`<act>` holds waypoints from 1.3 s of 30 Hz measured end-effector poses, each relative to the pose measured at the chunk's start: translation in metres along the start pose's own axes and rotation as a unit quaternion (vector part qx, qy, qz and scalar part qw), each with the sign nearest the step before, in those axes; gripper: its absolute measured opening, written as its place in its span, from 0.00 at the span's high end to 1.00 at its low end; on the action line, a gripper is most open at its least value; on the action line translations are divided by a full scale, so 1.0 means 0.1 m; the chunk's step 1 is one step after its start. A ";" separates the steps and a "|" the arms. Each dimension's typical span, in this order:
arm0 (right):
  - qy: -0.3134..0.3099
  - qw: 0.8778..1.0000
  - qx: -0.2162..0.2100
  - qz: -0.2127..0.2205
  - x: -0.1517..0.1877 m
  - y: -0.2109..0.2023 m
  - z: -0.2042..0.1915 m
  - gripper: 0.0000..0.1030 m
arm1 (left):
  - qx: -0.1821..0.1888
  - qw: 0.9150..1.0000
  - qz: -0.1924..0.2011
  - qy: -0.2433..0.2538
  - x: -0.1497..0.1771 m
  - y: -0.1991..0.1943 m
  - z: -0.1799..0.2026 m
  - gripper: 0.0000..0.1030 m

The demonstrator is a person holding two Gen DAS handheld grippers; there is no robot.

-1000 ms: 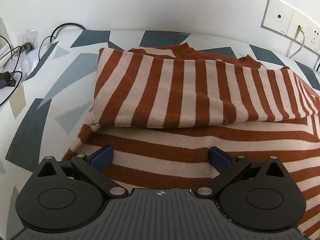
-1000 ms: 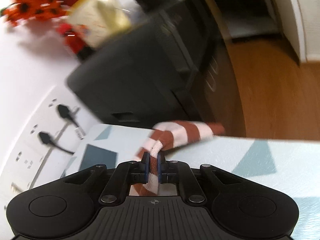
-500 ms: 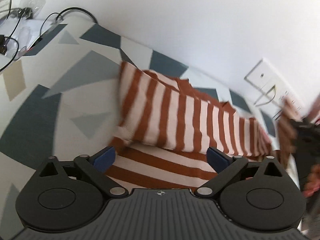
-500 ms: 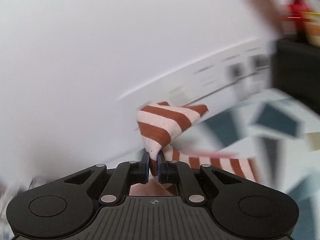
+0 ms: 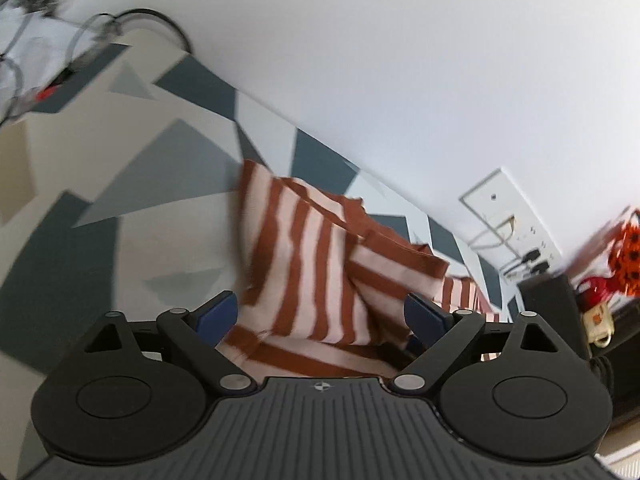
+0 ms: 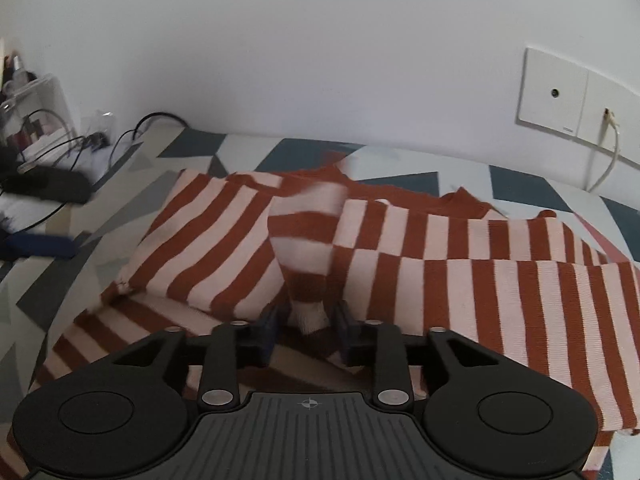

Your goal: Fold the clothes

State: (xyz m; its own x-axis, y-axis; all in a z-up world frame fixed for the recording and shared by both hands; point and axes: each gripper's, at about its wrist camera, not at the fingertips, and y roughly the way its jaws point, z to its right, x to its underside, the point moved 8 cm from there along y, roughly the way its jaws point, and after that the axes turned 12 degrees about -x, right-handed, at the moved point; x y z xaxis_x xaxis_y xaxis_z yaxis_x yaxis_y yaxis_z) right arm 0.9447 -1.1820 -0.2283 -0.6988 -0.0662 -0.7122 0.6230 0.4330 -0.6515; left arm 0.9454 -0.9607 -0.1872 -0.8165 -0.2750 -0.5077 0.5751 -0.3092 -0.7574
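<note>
While its jaws are opening, the right hand-held gripper (image 6: 306, 330) has the sleeve cuff (image 6: 308, 316) loose between its pads, no longer pinched. That sleeve (image 6: 304, 240) runs from the cuff up across the middle of the striped sweater (image 6: 500, 288), which lies spread on the tabletop (image 6: 400, 168) near the wall edge. The left hand-held gripper (image 5: 320, 312) hovers over the sweater's left end with jaws wide and slowly closing, holding nothing; cloth lies below them, not between the pads.

My reading: the step in hand is laying the right sleeve inward over the body. To do it well, the right jaws should part fully before that gripper lifts off, so the cuff drops flat rather than dragging back. The sleeve ought to rest straight across the chest, inside the side edges. The left gripper could press the folded left sleeve (image 6: 208, 240) to keep it from shifting.
</note>
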 end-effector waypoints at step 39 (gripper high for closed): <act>0.192 0.967 0.152 0.071 0.79 -1.28 1.07 0.34 | -0.073 0.996 -0.033 0.027 0.19 0.63 0.29 0.97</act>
State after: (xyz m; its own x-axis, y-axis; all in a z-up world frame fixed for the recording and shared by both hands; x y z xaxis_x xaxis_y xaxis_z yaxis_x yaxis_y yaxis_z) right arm 0.8473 -1.3392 -0.2292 -0.6411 0.3383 -0.6889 0.7562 0.1255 -0.6422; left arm 0.9674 -1.0120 -0.2321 -0.8558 -0.2074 -0.4739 0.5103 -0.1882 -0.8392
